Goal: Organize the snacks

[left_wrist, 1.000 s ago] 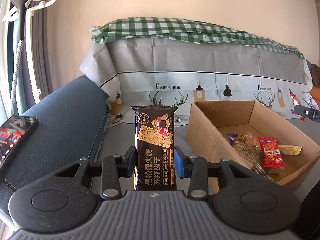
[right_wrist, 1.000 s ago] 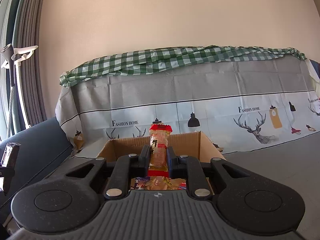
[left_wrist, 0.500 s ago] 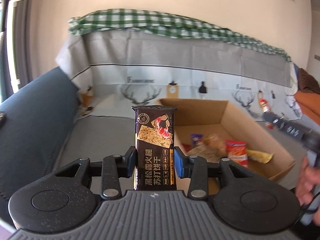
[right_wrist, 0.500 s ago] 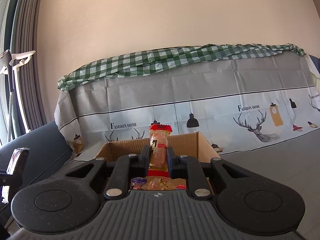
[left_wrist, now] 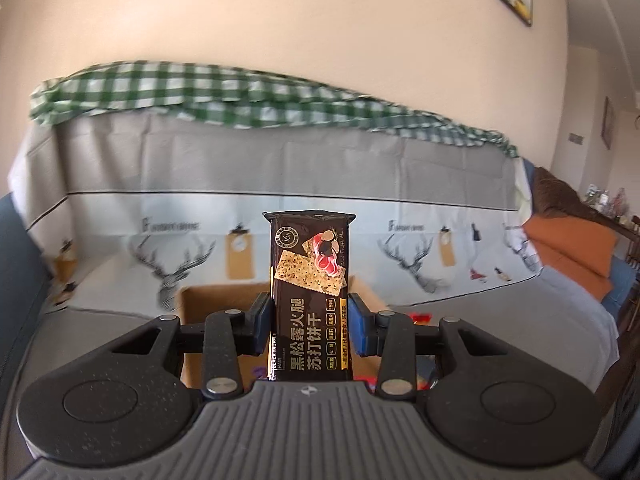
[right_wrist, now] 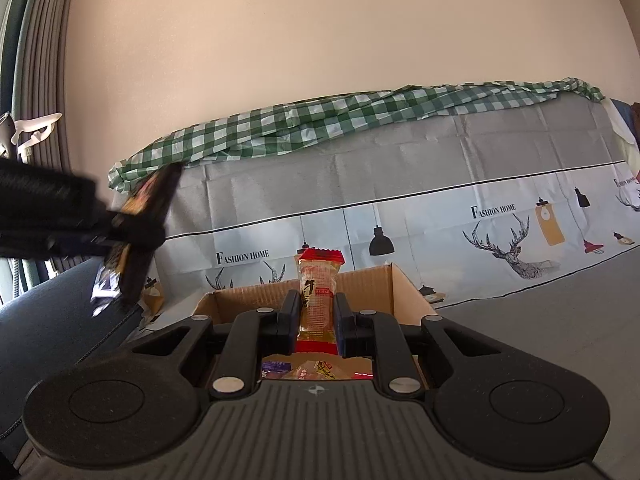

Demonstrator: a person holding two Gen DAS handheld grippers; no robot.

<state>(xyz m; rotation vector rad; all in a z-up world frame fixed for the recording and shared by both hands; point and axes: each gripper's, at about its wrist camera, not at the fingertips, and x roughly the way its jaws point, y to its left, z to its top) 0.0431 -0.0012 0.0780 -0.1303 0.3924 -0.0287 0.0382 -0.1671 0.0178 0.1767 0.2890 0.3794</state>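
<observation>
- Gripping a dark cracker packet [left_wrist: 310, 300], the left gripper [left_wrist: 310, 324] has its blue pads pressed against the packet's two long edges; the packet stands upright between the jaws, its printed face toward the camera and its upper half clear above the fingers.
- In the right wrist view the same left gripper [right_wrist: 136, 236] enters from the left edge, blurred, with the cracker packet [right_wrist: 132, 220] tilted in its jaws, up in the air to the left of the box.
- The right gripper [right_wrist: 318, 320] is nearly pressed together, pinching a narrow red-ended snack packet [right_wrist: 318, 296] by its sides; this packet stands upright, with its crimped red top above the fingers.
- The cardboard box [right_wrist: 372, 284] lies directly beyond the right gripper, open at the top. Loose wrapped snacks [right_wrist: 316, 370] show on its floor below the fingers.
- In the left wrist view the cardboard box [left_wrist: 224, 300] sits behind and below the left gripper, mostly hidden by the fingers; a little red wrapping shows to the right of the right finger.
- The box rests on a grey surface [right_wrist: 540, 332].
- Behind it hangs a grey and white printed cover [right_wrist: 460, 184] with deer, lamps and the words "Fashion Home".
- A green checked cloth [right_wrist: 340, 120] lies along the top of that cover.
- An orange cushion [left_wrist: 572, 248] sits at the far right in the left wrist view.
- A dark blue upholstered surface [right_wrist: 52, 320] lies at the left, and grey curtains [right_wrist: 40, 60] hang above it.
- A plain beige wall [right_wrist: 340, 32] fills the background.
</observation>
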